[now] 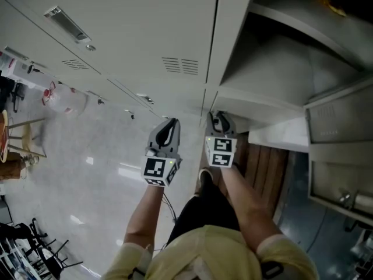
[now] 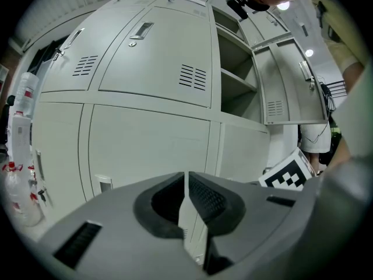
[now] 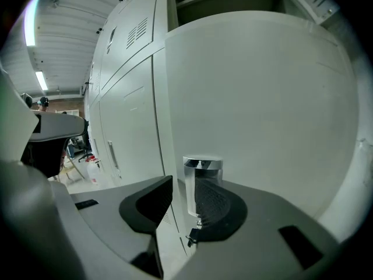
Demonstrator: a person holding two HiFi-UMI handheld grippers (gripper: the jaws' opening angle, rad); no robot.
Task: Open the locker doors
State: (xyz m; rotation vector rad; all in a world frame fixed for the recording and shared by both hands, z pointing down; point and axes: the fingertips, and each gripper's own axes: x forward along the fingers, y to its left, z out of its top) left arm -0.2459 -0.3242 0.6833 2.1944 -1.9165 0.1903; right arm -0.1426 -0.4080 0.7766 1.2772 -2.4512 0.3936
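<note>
A bank of pale grey lockers (image 1: pixel 145 34) fills the head view. One upper compartment (image 1: pixel 291 57) stands open, its door (image 1: pixel 341 124) swung out to the right. My right gripper (image 1: pixel 220 124) is up against the closed lower door (image 3: pixel 262 98) beneath it. It is open, with that door's chrome handle (image 3: pixel 202 182) between the jaws, close to the right pad and clear of the left one. My left gripper (image 1: pixel 166 134) hangs beside it in front of the neighbouring closed door (image 2: pixel 145 150). Its jaws (image 2: pixel 186 182) are shut on nothing.
Plastic bottles (image 1: pixel 64 98) stand on the floor at the left by the lockers. A wooden stool (image 1: pixel 17 144) and dark chair frames (image 1: pixel 35 249) are further left. The open upper door (image 2: pixel 285 80) juts out at the right, where another person (image 2: pixel 315 136) stands.
</note>
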